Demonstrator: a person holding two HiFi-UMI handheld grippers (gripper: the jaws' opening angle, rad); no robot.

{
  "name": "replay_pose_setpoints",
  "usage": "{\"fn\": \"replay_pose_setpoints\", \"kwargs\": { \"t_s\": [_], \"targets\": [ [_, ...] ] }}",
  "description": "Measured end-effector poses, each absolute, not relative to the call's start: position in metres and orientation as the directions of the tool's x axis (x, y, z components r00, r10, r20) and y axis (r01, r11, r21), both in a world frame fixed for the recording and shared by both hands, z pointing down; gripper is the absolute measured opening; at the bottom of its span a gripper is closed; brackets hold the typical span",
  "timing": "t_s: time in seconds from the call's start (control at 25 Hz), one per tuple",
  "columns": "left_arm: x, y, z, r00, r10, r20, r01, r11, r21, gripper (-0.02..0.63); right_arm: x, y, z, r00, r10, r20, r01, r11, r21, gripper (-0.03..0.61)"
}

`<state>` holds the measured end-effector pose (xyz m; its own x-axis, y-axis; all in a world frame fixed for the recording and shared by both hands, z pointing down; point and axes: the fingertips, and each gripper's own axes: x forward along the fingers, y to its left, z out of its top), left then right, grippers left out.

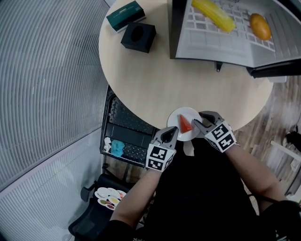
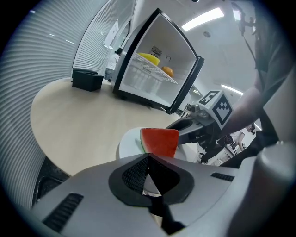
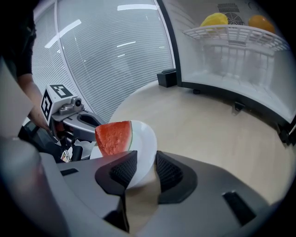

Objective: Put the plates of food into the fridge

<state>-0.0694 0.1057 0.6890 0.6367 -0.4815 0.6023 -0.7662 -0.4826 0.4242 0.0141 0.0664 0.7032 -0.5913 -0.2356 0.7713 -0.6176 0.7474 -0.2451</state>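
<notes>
Right gripper (image 1: 196, 124), jaws pinching watermelon plate (image 1: 185, 113); left gripper (image 1: 170, 136), jaws pressed together.

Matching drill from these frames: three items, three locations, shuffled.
Items:
1. watermelon slice
2. banana
3. black box

Locations:
A. on the fridge shelf, near an orange
B. on the white plate
C. on the table, beside a teal box

Pairs: 1-B, 2-A, 3-C
</notes>
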Motion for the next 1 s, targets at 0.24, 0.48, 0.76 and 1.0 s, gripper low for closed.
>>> {"fn": "replay_pose_setpoints", "kwargs": {
  "t_s": [0.24, 0.48, 0.76, 1.0],
  "targets": [
    [-0.06, 0.102, 0.691, 0.657, -0.466, 0.593, -0.746, -0.515, 0.422, 0.003, 0.017, 0.065, 0.705, -0.599, -0.21, 0.772, -0.606, 0.75, -0.266, 0.129],
    [-0.057, 0.1, 0.691, 0.662, -0.458, 0.593, -0.736, -0.545, 0.401, 0.003, 0.016, 0.065, 0.704, -0.613, -0.209, 0.762, -0.612, 0.735, -0.291, 0.129],
    [-0.055, 0.094, 0.692, 0.678, -0.46, 0.573, -0.717, -0.586, 0.377, 0.002, 0.015, 0.064, 0.705, -0.679, -0.155, 0.718, -0.593, 0.692, -0.412, 0.129],
    [-0.059, 0.098, 0.689, 0.707, -0.465, 0.532, -0.701, -0.56, 0.442, 0.002, 0.008, 0.065, 0.695, -0.779, -0.029, 0.626, -0.507, 0.616, -0.603, 0.129]
  ]
}}
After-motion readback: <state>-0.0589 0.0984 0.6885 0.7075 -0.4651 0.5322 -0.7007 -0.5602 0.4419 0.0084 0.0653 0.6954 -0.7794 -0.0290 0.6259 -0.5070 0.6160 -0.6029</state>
